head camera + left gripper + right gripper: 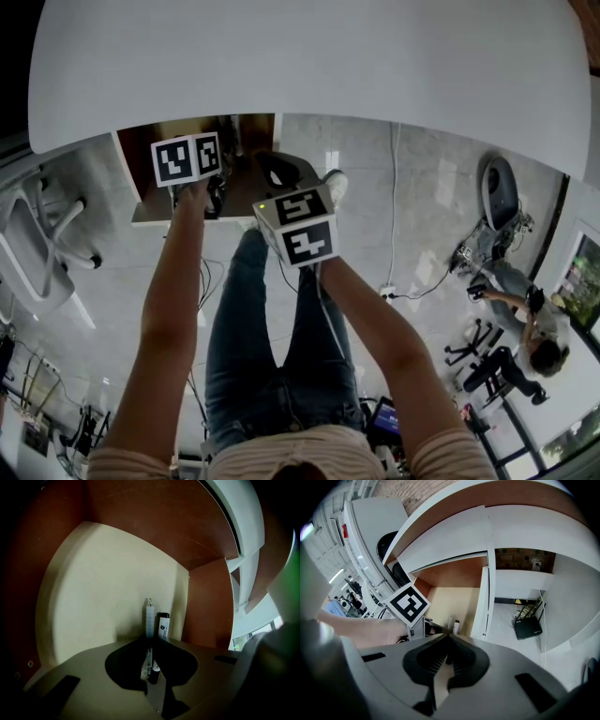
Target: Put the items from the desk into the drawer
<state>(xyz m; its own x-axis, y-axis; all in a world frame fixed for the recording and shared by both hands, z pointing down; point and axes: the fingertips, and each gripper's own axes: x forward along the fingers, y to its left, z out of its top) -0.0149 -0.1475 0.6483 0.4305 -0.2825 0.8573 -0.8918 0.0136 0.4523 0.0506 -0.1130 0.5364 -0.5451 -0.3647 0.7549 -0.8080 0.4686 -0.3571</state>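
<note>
Chair: a white one stands on the floor at the far left of the head view, clear of my arms.
Desk: the white top fills the upper part of the head view, and the drawer is pulled out under its near edge.
Left gripper: mine reaches down into the open drawer, its jaws clenched on two writing things at once.
Pen: a clear, pale pen sticks out past the jaw tips, lying along the line of the jaws.
Marker: a white marker with a black cap is gripped just beside the pen, on its right, and touches it.
Drawer: it has a cream bottom and red-brown walls. The pen and marker point at the bottom near its right wall; I cannot tell whether their tips touch it.
Right gripper: mine hangs outside the drawer, beside the left one, with its jaws closed tip to tip and nothing gripped.
Router: a black box with cables sits on the floor under the desk, right of the drawer.
Person: someone sits far off at the right edge of the head view.
</note>
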